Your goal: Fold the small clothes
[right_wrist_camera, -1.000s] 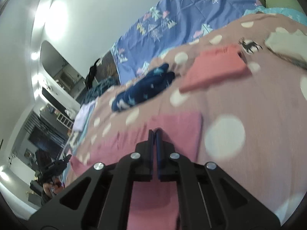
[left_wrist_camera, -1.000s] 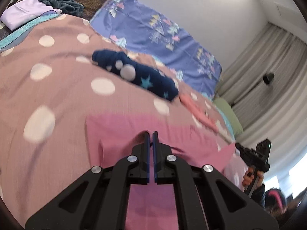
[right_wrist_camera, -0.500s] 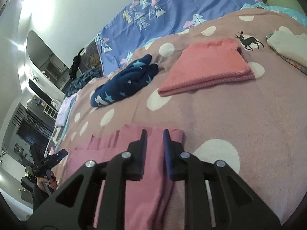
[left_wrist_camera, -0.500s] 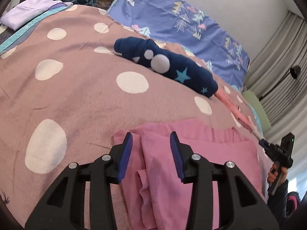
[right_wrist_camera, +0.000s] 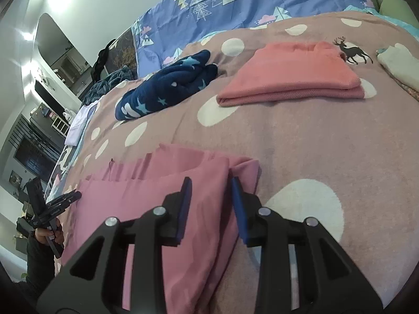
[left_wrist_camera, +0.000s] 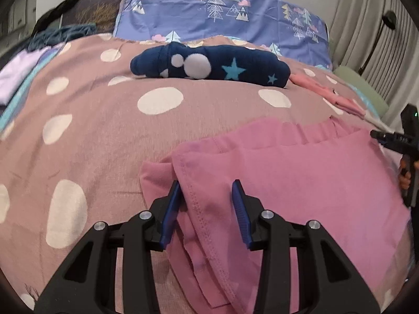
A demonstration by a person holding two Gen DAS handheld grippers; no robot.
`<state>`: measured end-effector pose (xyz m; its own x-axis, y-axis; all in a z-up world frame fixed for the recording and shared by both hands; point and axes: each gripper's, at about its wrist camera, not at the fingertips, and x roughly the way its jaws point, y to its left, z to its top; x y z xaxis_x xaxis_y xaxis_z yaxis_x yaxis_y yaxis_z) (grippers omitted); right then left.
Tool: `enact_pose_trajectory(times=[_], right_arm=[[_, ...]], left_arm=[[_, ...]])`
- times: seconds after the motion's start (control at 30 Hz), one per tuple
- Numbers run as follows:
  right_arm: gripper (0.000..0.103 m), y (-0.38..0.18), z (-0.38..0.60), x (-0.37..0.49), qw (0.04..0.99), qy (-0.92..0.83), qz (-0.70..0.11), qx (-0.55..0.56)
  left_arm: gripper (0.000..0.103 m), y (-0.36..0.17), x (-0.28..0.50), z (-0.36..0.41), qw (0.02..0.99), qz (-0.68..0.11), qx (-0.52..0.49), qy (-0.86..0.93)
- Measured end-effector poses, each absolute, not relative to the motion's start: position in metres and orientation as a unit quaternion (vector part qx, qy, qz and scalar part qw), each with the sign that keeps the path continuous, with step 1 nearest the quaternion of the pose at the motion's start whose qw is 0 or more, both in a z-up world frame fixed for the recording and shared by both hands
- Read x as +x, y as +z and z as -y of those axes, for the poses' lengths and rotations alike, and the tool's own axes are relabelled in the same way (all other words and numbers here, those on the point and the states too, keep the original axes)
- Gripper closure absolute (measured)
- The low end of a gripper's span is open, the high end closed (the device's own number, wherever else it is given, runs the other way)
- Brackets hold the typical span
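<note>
A pink garment [left_wrist_camera: 288, 183] lies folded over on the dotted bedspread [left_wrist_camera: 91, 136]. My left gripper [left_wrist_camera: 207, 191] is open, its jaws on either side of the garment's left folded corner. My right gripper [right_wrist_camera: 210, 185] is open over the garment's right end [right_wrist_camera: 157, 204], one finger on the fabric and one at its edge. Each gripper shows in the other's view, the right one [left_wrist_camera: 392, 140] at the garment's far right, the left one [right_wrist_camera: 56, 201] at its far left.
A dark blue star-print garment [left_wrist_camera: 209, 62] lies bunched further back. A folded coral garment [right_wrist_camera: 293, 76] lies to its right, with a pale folded piece [right_wrist_camera: 398, 62] beyond. A blue tree-print cover [left_wrist_camera: 222, 13] lies at the head of the bed. Lilac clothes [left_wrist_camera: 15, 76] lie far left.
Both grippers were shut on the pink garment's edge a second ago. They have opened and let it down, folded, on the bed, and the jaws have widened since.
</note>
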<state>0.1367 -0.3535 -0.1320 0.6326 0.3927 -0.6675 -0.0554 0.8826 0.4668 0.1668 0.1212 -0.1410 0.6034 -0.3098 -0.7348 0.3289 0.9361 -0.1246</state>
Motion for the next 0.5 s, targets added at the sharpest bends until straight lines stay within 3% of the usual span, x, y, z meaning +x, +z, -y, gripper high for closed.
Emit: enact_pose_trajectory(times=[0.03, 0.13, 0.2, 0.23, 0.27, 0.5], right_arm=[[0.081, -0.132, 0.352, 0.137, 0.880, 0.129, -0.408, 0.204], [0.087, -0.128, 0.348, 0.138, 0.883, 0.138, -0.403, 0.199], [0.089, -0.126, 0.345, 0.139, 0.886, 0.137, -0.401, 0.190], [0.093, -0.126, 0.344, 0.139, 0.887, 0.134, -0.402, 0.185], [0.100, -0.126, 0.343, 0.140, 0.887, 0.133, -0.403, 0.183], [0.100, -0.105, 0.353, 0.131, 0.896, 0.145, -0.362, 0.213]], left_arm=[[0.064, -0.139, 0.168, -0.120, 0.898, -0.403, 0.013, -0.176], [0.073, -0.133, 0.173, -0.119, 0.903, -0.393, 0.008, -0.172], [0.083, -0.133, 0.179, -0.118, 0.901, -0.397, 0.010, -0.173], [0.097, -0.134, 0.180, -0.116, 0.900, -0.399, 0.013, -0.173], [0.101, -0.136, 0.181, -0.115, 0.897, -0.404, 0.017, -0.176], [0.101, -0.102, 0.164, -0.119, 0.919, -0.345, -0.001, -0.189]])
